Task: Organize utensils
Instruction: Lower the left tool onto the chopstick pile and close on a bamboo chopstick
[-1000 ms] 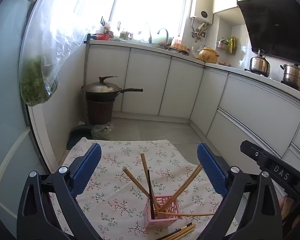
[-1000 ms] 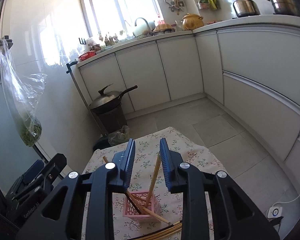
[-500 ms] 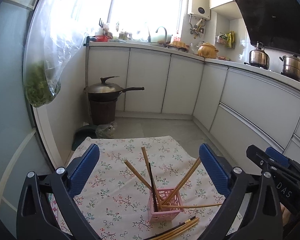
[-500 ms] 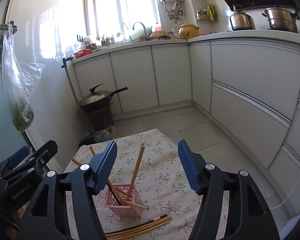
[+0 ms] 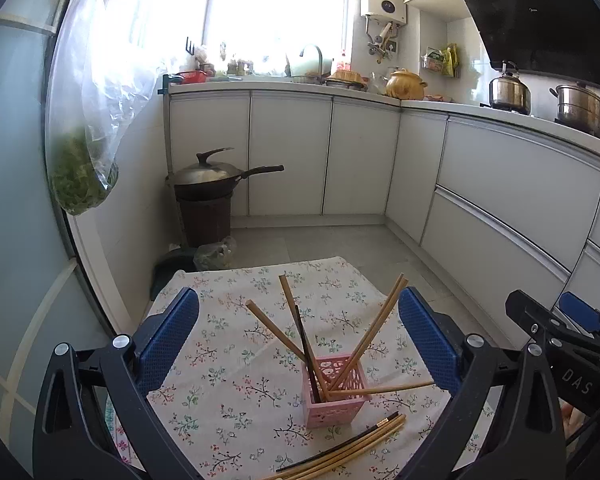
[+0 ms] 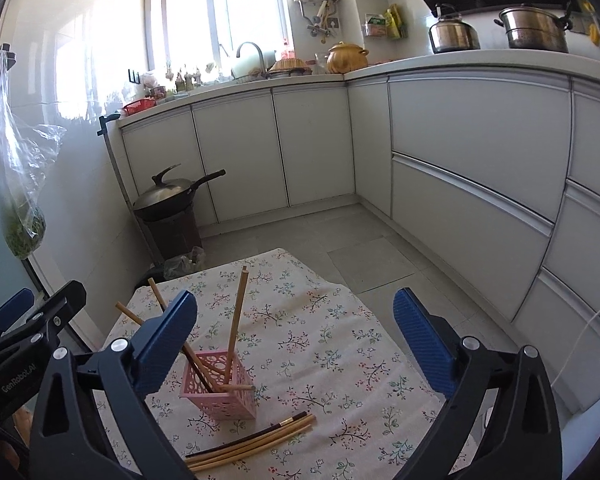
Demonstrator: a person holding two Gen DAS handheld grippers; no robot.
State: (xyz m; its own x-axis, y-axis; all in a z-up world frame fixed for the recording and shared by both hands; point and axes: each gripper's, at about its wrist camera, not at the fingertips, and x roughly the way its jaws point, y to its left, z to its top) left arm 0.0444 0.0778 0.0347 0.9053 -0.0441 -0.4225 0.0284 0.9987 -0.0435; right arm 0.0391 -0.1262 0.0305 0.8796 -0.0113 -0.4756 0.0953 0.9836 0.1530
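A pink lattice holder (image 5: 334, 394) (image 6: 220, 386) stands on a floral tablecloth (image 5: 228, 364) (image 6: 328, 344). Several wooden chopsticks (image 5: 374, 330) (image 6: 236, 316) and one dark one lean out of it. A bundle of loose chopsticks (image 5: 352, 450) (image 6: 252, 442) lies flat on the cloth just in front of the holder. My left gripper (image 5: 298, 334) is open and empty, above and behind the holder. My right gripper (image 6: 296, 334) is open and empty, to the right of the holder.
The small table's far edge drops to a grey tiled floor (image 6: 340, 232). A lidded wok on a dark bin (image 5: 210, 184) stands by the wall. A bag of greens (image 5: 84, 168) hangs at the left. White cabinets (image 6: 460, 152) line the back and right.
My right gripper opened, letting go of a wooden chopstick that now leans in the holder, and drew back. The left gripper stayed open and shifted slightly back.
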